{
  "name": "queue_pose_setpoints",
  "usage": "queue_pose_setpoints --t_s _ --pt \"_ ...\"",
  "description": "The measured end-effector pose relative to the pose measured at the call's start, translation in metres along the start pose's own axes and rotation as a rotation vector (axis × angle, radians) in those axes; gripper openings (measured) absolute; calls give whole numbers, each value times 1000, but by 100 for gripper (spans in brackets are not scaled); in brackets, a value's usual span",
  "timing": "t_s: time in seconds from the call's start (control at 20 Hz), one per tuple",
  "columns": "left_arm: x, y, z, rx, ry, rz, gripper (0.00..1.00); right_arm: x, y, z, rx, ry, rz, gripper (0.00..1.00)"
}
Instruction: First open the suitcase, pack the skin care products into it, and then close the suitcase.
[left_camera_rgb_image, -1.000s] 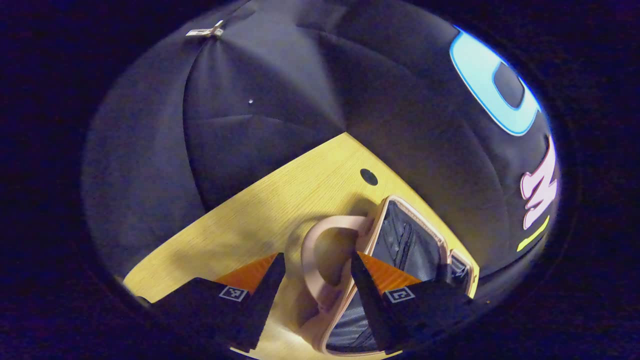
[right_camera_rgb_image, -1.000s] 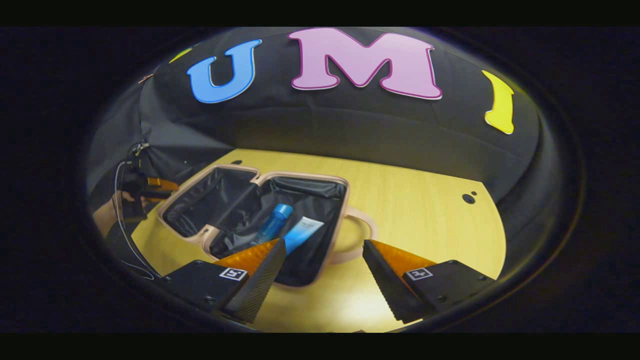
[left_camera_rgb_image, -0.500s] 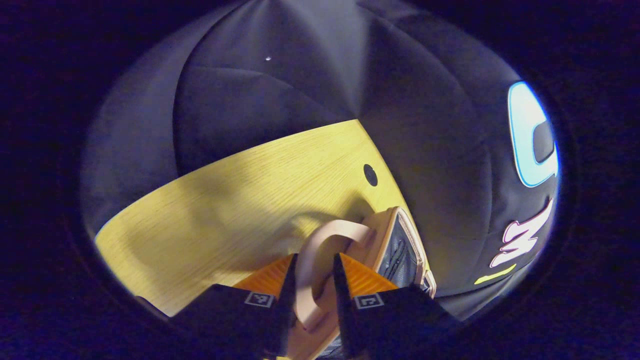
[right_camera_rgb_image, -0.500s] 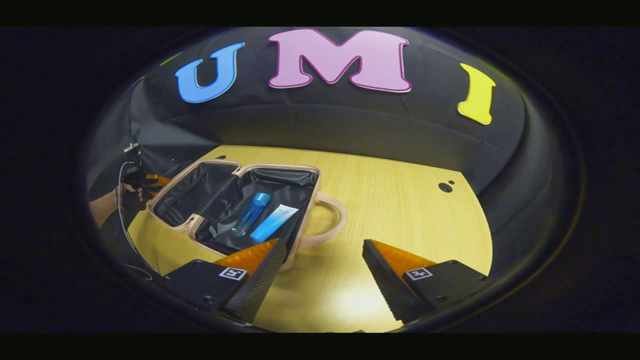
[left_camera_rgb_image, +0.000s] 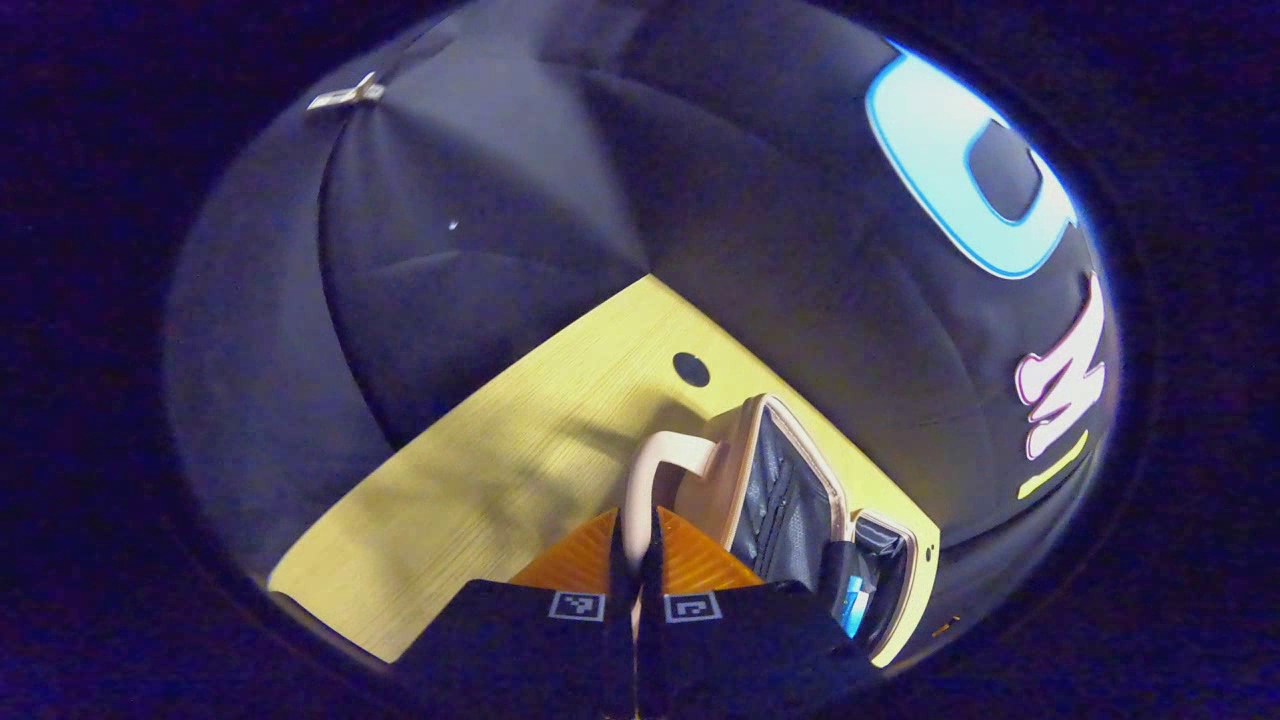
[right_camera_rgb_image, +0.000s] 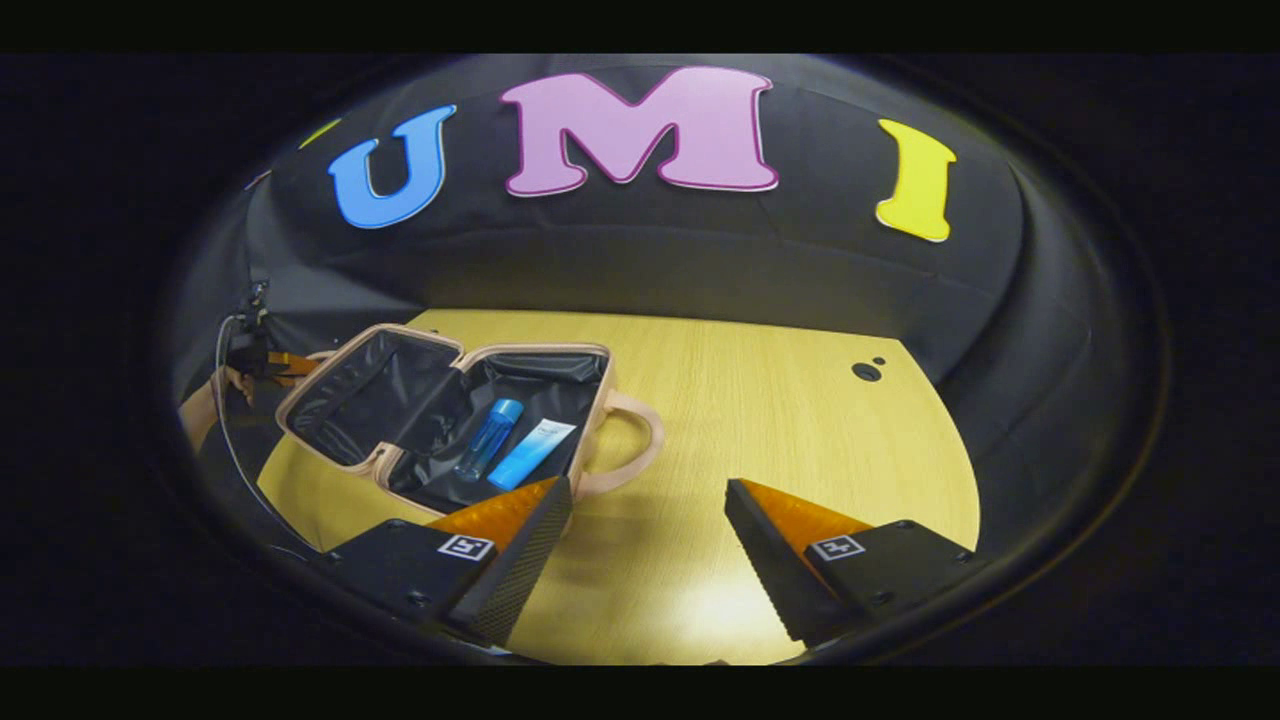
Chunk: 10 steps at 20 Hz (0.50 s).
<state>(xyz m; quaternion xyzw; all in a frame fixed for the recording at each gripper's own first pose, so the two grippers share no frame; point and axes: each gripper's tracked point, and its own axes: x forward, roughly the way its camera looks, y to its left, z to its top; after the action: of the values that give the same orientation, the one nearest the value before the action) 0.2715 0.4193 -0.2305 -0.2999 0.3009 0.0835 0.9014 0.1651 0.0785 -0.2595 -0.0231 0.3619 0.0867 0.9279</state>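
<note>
1. The wooden table (right_camera_rgb_image: 800, 440) carries everything; the pink suitcase (right_camera_rgb_image: 330, 470) lies open on its left part in the right gripper view, lid half on the far left, tray half nearer the middle.
2. The suitcase looks like a small stiff shell with a soft black lining, light enough to swing by one loop. Each half bears a pink handle: one (right_camera_rgb_image: 635, 450) sticks out to the right, the other (left_camera_rgb_image: 655, 470) is on the lid half.
3. Left gripper (left_camera_rgb_image: 633, 575): its orange fingers are pressed nearly together with the lid-half handle pinched between them, a firm hold by the look of it. That loop is the sensible place to grip for folding the lid over; the rounded rim would likely slip.
4. Right gripper (right_camera_rgb_image: 648, 545): fingers spread wide, nothing between them, poised over bare table near the tray half.
5. Inside the tray half lie a blue bottle (right_camera_rgb_image: 488, 438) and a pale blue tube (right_camera_rgb_image: 530, 455), side by side; both look light and smooth, free to slide when the case tips.
6. The right gripper view gives the whole packed interior plus a hand (right_camera_rgb_image: 205, 400) at far left; the left gripper view gives the pinch close up.
</note>
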Motion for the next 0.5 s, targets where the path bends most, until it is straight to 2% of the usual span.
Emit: queue_pose_setpoints --t_s 0.25,0.4,0.5 --pt "-55 -90 34 190 -60 -87 7 -16 0 8 53 -55 0 98" --pt "-87 -173 28 274 -83 -182 7 -28 0 3 79 -77 18 98" --pt "-104 -220 16 292 -85 -245 7 -36 -4 -5 92 -77 16 98"
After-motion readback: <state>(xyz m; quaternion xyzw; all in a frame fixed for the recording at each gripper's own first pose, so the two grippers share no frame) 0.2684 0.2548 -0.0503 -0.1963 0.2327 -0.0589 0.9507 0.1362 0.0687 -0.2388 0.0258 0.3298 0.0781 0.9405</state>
